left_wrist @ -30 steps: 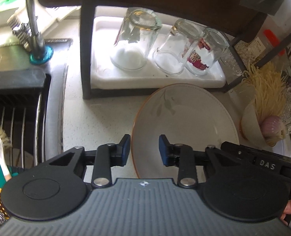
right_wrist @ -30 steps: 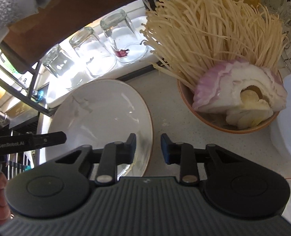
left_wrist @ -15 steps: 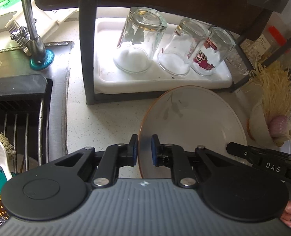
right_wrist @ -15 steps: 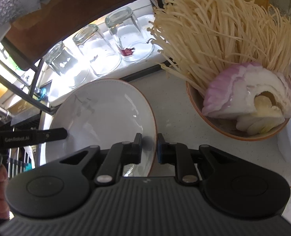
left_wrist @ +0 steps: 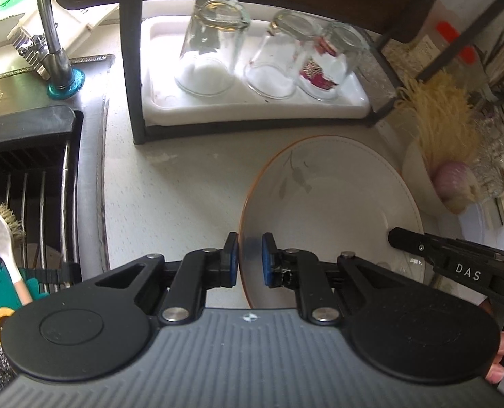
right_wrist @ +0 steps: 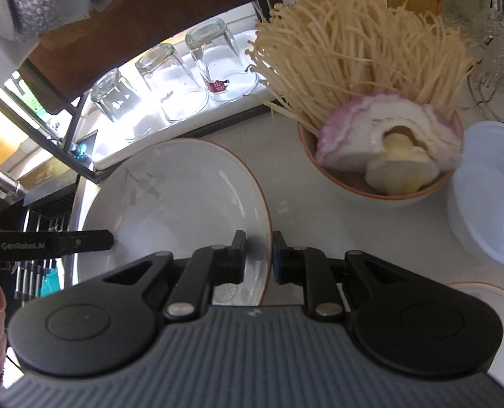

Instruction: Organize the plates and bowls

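While the table (left_wrist: 170, 197) is crowded, with the rack of glasses (left_wrist: 252, 108) behind, both grippers pinch the plate (left_wrist: 330, 204): left gripper (left_wrist: 250, 258) fingers on its left rim, right gripper (right_wrist: 258, 255) on its right. Early going, I'd judge; the mushroom bowl (right_wrist: 381, 193) and plastic bowls (right_wrist: 486, 197) wait.

Bright daylight floods a pale speckled countertop (left_wrist: 170, 183), where a dark-framed rack (left_wrist: 129, 68) holds a white tray (left_wrist: 252, 108) of upturned glasses (left_wrist: 211, 44), beside a sink (left_wrist: 23, 176) with a chrome faucet (left_wrist: 51, 34) and wire drainer.
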A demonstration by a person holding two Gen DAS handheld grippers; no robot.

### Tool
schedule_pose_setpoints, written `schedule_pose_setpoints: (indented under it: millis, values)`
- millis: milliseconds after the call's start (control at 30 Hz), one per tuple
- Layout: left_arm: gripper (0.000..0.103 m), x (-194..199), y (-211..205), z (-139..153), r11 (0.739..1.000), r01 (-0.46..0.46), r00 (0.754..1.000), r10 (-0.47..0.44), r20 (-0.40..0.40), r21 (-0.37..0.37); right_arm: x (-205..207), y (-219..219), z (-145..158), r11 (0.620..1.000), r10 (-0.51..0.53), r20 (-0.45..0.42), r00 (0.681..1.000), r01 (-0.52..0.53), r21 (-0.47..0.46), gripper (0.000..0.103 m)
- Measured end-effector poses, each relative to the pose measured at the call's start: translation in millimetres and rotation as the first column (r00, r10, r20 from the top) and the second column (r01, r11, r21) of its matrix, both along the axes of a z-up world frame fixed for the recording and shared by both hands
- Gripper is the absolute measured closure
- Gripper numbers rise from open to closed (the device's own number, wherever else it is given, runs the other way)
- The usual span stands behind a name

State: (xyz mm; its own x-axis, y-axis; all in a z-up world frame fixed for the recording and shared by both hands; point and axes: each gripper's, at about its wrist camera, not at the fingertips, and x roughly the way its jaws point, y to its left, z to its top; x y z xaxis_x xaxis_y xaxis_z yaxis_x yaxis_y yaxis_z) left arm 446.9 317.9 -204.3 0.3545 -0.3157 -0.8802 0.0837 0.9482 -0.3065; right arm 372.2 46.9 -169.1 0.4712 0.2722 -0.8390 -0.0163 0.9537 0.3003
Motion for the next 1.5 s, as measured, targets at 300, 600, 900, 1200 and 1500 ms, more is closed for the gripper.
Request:
schedule_pose_setpoints:
  millis: [300,600,900,1200,1500]
  values:
    - [0.087,-32,-14,40,1.000,-0.012,0.999,0.012,0.051,-0.003,-29,-22,33,0.999,0.015,0.063,0.998,-0.017,0.035,0.085]
    - [0.087,-72,-50,70,1.000,0.011,0.995,-0.010,0.099,-0.015,-64,-59,54,0.999,-0.018,0.126,0.992,0.012,0.052,0.085]
    - [0.087,-112,-83,81,0.999,0.026,0.993,-0.022,0.112,-0.037,-103,-97,65,0.997,-0.021,0.166,0.986,0.008,0.074,0.085]
    - [0.087,-134,-133,73,0.996,0.047,0.995,-0.040,0.091,-0.073,-130,-141,65,0.998,-0.056,0.162,0.985,0.049,0.044,0.085]
    - [0.087,-146,-163,46,0.994,0.073,0.997,-0.069,0.046,-0.086,-153,-167,51,0.998,-0.065,0.124,0.990,0.063,0.020,0.085]
